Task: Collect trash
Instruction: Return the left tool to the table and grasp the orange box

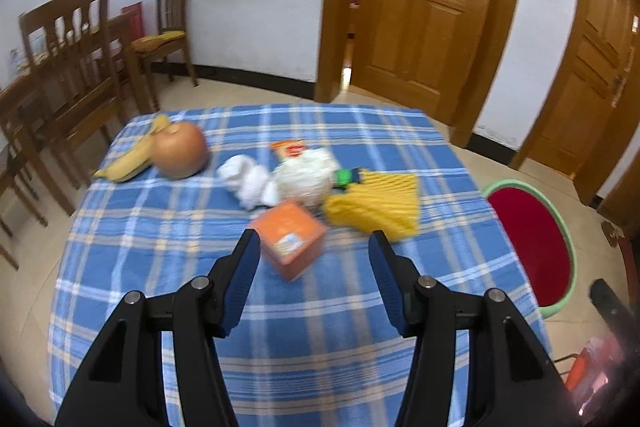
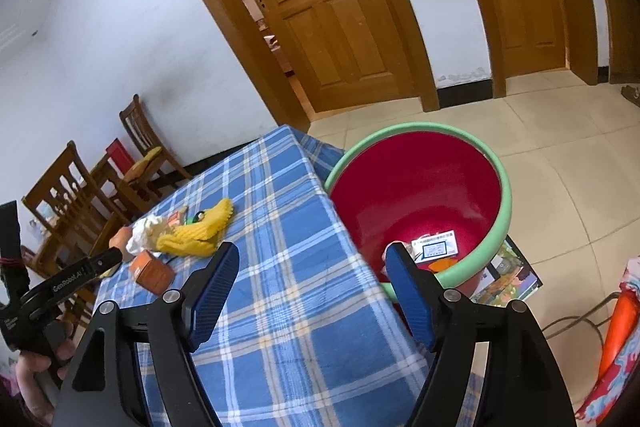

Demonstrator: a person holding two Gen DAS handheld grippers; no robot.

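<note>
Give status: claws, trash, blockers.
Both claws, left and right, open, empty. Orange box ahead of left claw. Bin holds a packet. No blockers.

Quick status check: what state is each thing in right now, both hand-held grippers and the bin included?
Left hand-held gripper: open, empty.
Right hand-held gripper: open, empty.
Red bin with green rim: upright beside the table, white card inside.
Orange cardboard box: on the cloth, tilted.
Crumpled white tissue: on the cloth.
Left wooden door: ajar.
</note>
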